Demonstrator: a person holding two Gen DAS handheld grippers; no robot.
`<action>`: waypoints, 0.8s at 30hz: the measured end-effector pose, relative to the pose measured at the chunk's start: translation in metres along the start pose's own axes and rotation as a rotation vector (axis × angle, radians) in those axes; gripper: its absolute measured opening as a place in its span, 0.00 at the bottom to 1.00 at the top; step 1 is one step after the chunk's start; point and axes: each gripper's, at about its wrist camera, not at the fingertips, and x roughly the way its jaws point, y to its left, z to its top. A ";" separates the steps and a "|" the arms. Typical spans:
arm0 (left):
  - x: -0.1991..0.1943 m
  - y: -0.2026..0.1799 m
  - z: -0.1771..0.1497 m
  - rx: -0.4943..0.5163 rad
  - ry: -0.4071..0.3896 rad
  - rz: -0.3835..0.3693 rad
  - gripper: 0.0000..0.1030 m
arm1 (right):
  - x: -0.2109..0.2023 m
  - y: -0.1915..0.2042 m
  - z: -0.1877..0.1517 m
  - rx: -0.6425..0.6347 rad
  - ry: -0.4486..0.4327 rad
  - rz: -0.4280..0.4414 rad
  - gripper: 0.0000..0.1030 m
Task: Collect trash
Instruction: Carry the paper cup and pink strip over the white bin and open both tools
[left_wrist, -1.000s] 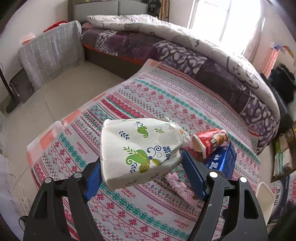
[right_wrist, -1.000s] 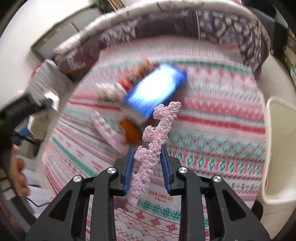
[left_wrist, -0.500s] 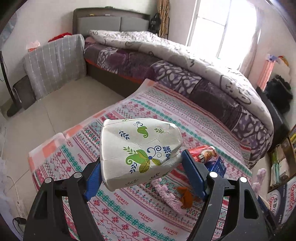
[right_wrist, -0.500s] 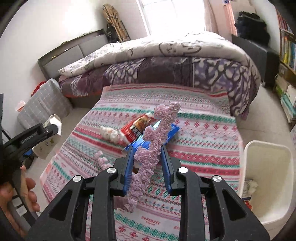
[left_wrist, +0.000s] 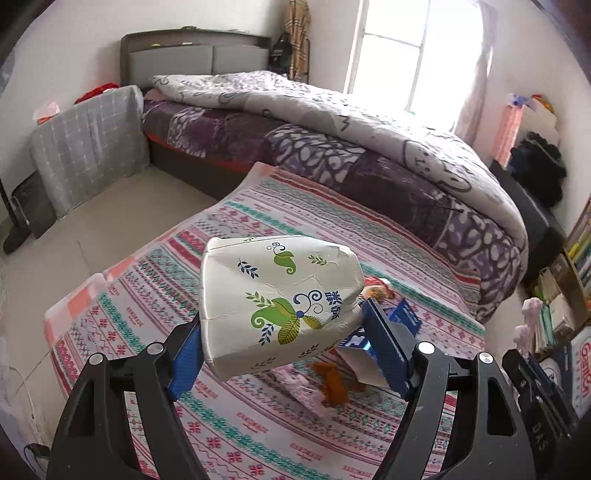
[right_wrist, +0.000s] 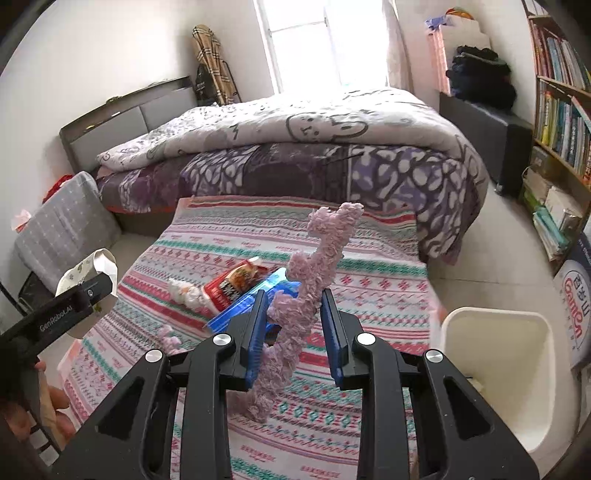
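Note:
My left gripper (left_wrist: 282, 334) is shut on a crumpled white paper cup (left_wrist: 277, 306) with green leaf prints, held above the patterned mat (left_wrist: 258, 424). My right gripper (right_wrist: 293, 325) is shut on a fuzzy pink strip (right_wrist: 314, 266) that stands up between the blue pads. The left gripper and its cup also show at the left of the right wrist view (right_wrist: 92, 280). On the mat lie a red snack wrapper (right_wrist: 236, 282), a blue box (right_wrist: 255, 299), a second pink fuzzy piece (right_wrist: 168, 338) and an orange scrap (left_wrist: 332, 380). A white bin (right_wrist: 498, 362) stands at the mat's right edge.
A bed with a purple and white quilt (right_wrist: 314, 147) lies beyond the mat. A bookshelf (right_wrist: 557, 122) lines the right wall. A grey checked cushion (left_wrist: 88, 144) leans at the left. Bare tiled floor (left_wrist: 74, 236) surrounds the mat.
Both grippers have risen away from the mat, each still holding its item. The right view has swung so the white bin comes in at the lower right.

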 end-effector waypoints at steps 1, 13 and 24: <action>0.000 -0.005 -0.001 0.008 -0.001 -0.005 0.75 | -0.001 -0.003 0.000 0.001 -0.002 -0.006 0.27; 0.001 -0.049 -0.011 0.070 0.012 -0.050 0.75 | -0.006 -0.044 0.003 0.044 0.002 -0.062 0.27; 0.000 -0.094 -0.028 0.141 0.022 -0.103 0.75 | -0.013 -0.089 0.005 0.105 0.004 -0.118 0.27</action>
